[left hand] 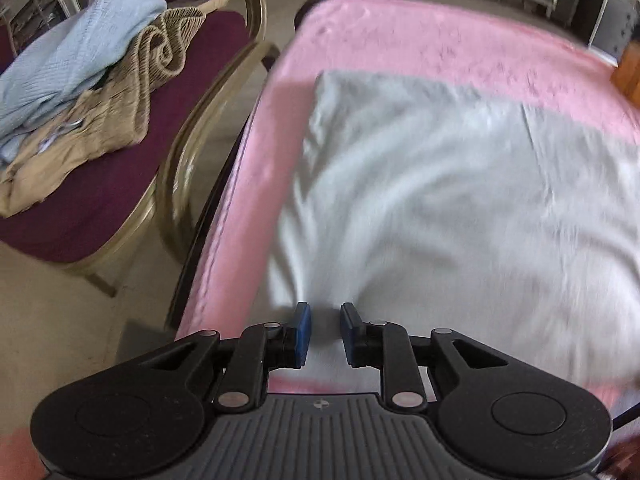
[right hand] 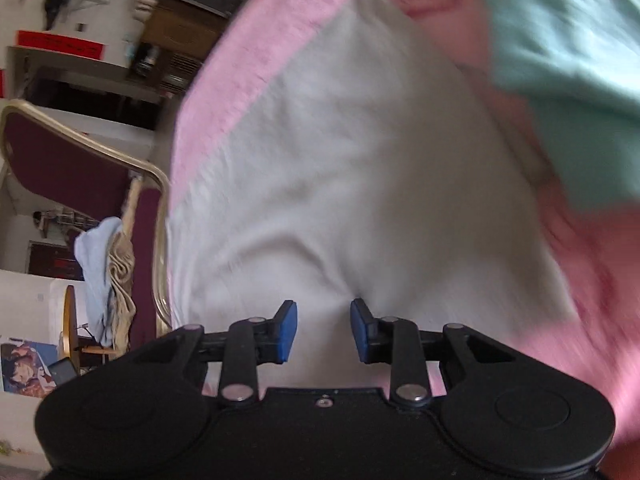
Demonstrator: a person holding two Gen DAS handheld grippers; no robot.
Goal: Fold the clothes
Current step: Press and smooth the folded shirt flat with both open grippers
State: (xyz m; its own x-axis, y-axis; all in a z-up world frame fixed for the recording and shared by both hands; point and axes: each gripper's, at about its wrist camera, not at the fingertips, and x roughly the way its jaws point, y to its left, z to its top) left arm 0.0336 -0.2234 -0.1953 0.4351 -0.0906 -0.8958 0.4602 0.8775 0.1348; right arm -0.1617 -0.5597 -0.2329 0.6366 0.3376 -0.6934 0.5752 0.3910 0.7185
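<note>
Left gripper (left hand: 325, 334) sits lowest in its own view, blue pads parted by a narrow gap; white cloth lies under and between them, but neither pad presses on it. Nothing gripped. Right gripper (right hand: 323, 330) reads the same: pads a little apart over the white fabric, a small pucker of cloth just beyond the tips, no pinch.

White garment (left hand: 460, 200) is spread flat on the pink blanket (left hand: 440, 36), roughly rectangular, wrinkled, with a straight far edge. Its near edge runs under both grippers. Pink shows around it on the left, far and right sides.

Right wrist view: a pale green garment (right hand: 568, 60) lies on the pink blanket at upper right, beside the white one; whether they touch is lost in blur.

Off the bed's left side stands a chair (left hand: 192, 40) with a maroon seat and gold frame. On the seat sit a light blue garment (left hand: 80, 48) and a tan garment (left hand: 120, 120) in a loose heap, the blue partly over the tan. Both views are motion-blurred.
</note>
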